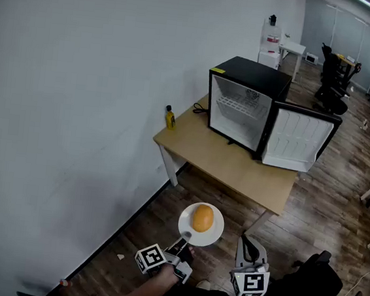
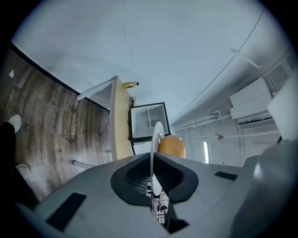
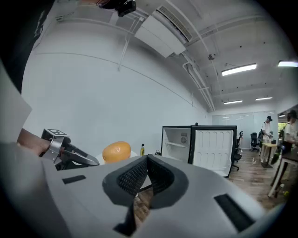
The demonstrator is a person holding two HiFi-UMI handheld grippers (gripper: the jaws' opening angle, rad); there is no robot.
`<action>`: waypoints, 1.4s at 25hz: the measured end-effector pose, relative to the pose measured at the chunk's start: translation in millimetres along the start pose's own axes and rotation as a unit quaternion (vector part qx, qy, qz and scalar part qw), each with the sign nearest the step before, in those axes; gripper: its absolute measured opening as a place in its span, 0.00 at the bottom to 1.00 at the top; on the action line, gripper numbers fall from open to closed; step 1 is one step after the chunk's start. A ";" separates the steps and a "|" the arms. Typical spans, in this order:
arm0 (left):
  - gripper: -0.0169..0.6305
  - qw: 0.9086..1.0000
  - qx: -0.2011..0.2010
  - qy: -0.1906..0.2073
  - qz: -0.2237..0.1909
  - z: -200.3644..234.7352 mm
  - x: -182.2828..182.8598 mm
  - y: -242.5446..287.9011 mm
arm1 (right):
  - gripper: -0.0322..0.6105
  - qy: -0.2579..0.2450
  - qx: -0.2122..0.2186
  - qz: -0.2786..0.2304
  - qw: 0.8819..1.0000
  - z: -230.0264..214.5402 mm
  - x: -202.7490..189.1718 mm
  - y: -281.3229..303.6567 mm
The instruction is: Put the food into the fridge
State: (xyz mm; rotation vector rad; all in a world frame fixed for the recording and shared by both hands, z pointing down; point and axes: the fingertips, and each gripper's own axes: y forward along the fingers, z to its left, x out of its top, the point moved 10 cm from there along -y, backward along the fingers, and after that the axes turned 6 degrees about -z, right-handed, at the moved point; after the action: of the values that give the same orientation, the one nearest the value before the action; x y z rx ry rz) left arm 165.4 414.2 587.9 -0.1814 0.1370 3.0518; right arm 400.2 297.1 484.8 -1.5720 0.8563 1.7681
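A round orange food item (image 1: 202, 217) lies on a small white plate (image 1: 210, 237) held in the air over the wooden floor, short of the table. My left gripper (image 1: 184, 240) is shut on the plate's near rim. In the left gripper view the plate (image 2: 157, 132) shows edge-on between the closed jaws of the left gripper (image 2: 153, 160), with the food (image 2: 171, 145) beyond. My right gripper (image 1: 246, 240) hangs beside it, shut with nothing in it. The black mini fridge (image 1: 245, 104) stands on the table with its door (image 1: 299, 140) swung wide open. The right gripper (image 3: 147, 159) faces the fridge (image 3: 179, 142).
A light wooden table (image 1: 231, 163) bears the fridge and a small yellow bottle (image 1: 170, 117) at its left end. A white wall runs along the left. Office chairs (image 1: 333, 79) and desks stand at the far right, with a black chair (image 1: 318, 283) close by me.
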 end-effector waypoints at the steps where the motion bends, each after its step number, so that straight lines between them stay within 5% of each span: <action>1: 0.06 1.000 0.000 0.000 0.001 -0.8 -0.6 0.0 | 0.14 -0.001 -0.002 -0.001 1.000 -0.2 0.1 -0.6; 21: 0.06 1.000 0.009 -0.011 -0.008 12.5 37.8 -0.9 | 0.14 0.022 0.006 -0.011 1.000 25.6 1.1 34.9; 35: 0.06 0.999 0.022 -0.025 0.017 27.2 143.0 10.6 | 0.14 0.015 -0.002 0.004 1.000 89.9 18.2 119.8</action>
State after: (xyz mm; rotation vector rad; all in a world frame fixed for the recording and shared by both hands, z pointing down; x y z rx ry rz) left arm 19.9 417.0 598.3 -0.1011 0.2060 3.0817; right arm 249.4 297.5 482.2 -1.6033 0.8743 1.7583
